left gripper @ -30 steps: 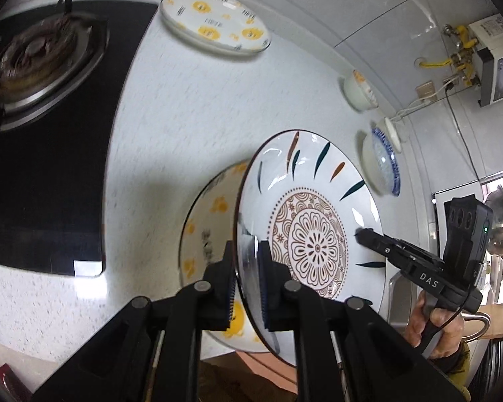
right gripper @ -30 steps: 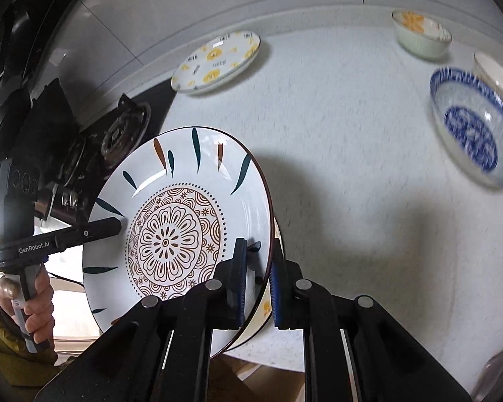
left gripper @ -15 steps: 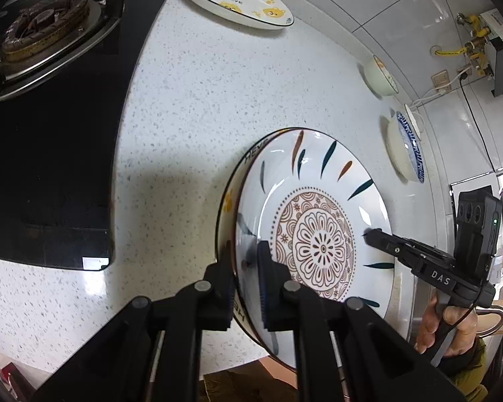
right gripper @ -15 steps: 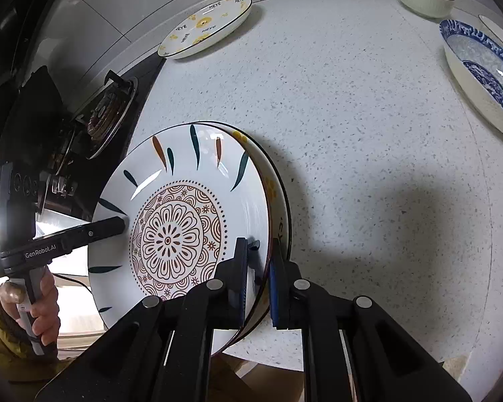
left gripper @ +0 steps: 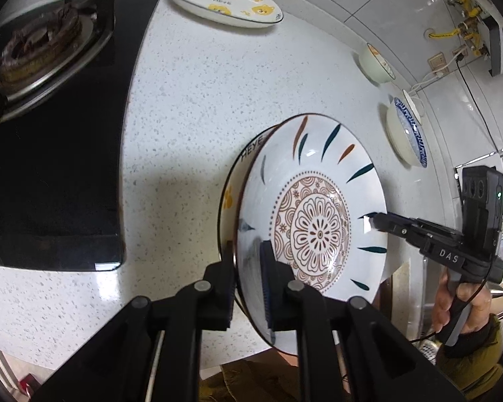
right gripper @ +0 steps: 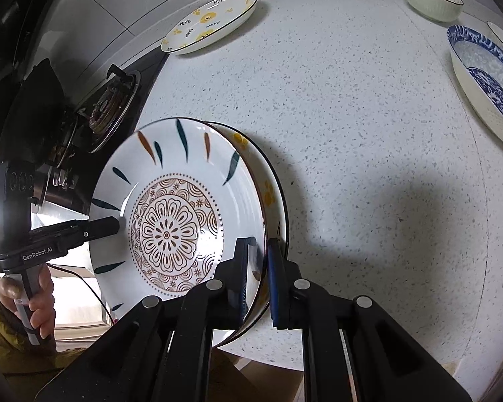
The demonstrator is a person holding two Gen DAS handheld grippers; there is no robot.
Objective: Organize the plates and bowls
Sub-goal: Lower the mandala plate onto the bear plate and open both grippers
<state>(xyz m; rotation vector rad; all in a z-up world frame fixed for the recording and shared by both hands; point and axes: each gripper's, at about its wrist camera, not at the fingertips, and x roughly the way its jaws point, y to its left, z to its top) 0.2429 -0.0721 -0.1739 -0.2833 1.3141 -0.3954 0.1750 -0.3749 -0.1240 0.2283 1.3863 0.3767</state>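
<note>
Two grippers had lowered the flower plate [left gripper: 318, 221] onto the bear plate [left gripper: 229, 194] near the counter's [left gripper: 218, 100] 6 o'clock edge; left gripper [left gripper: 249, 281] was loosening its pinch, right gripper [right gripper: 256, 278] still pinched the rim. Stacking looked nearly done.

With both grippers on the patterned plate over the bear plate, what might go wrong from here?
1. The patterned plate sits off-centre on the bear plate; released now, it may slide or clink.
2. The left gripper is opening on the rim while the right gripper grips, so the plate could tilt.
3. Both plates overhang the counter edge.
</note>
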